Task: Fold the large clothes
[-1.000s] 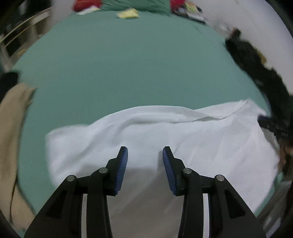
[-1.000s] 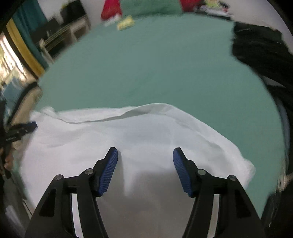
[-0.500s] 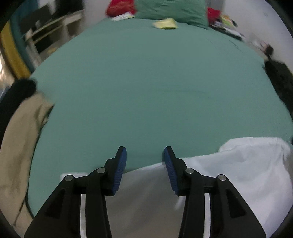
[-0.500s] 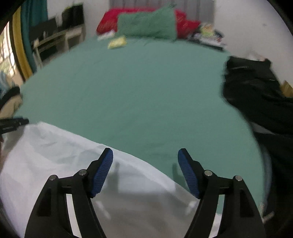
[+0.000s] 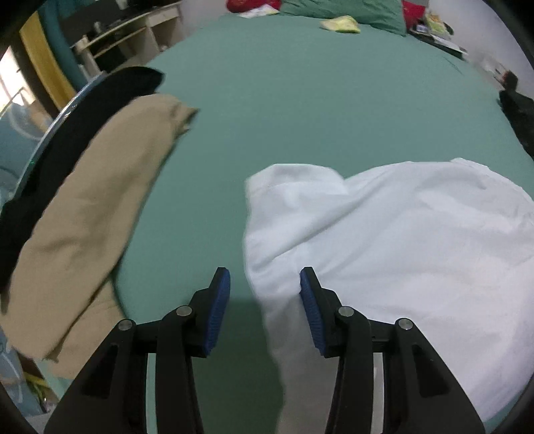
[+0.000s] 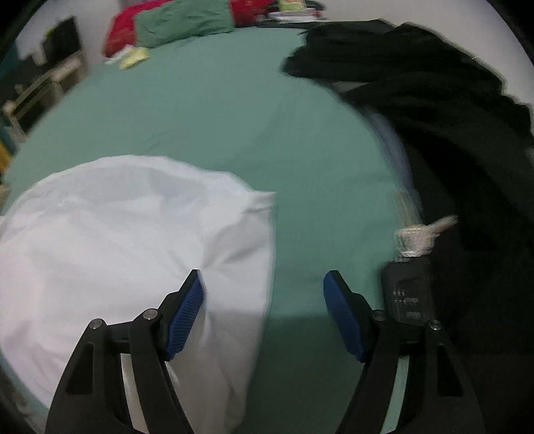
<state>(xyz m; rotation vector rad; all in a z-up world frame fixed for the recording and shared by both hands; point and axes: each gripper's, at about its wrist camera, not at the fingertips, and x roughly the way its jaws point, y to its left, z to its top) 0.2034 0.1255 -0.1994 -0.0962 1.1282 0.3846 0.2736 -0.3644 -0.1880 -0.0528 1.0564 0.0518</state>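
A white garment (image 5: 393, 233) lies rumpled on the green bed sheet (image 5: 300, 110). In the left wrist view it fills the right half, and its left edge runs between my fingers. My left gripper (image 5: 265, 287) is open and empty above that edge. In the right wrist view the same white garment (image 6: 116, 240) fills the left half. My right gripper (image 6: 263, 290) is open wide and empty over the garment's right edge, left finger (image 6: 187, 310) over the cloth, right finger over the sheet.
A beige garment (image 5: 93, 213) and a black one (image 5: 100, 100) lie at the bed's left edge. A pile of black clothes (image 6: 450, 127) lies at the right edge, with a dark bottle-like object (image 6: 409, 283) beside it. Pillows (image 6: 180, 20) and small items sit at the far end.
Both grippers swung outward from over the middle of the white garment: the left one toward its left edge, the right one toward its right edge. Both stayed open.
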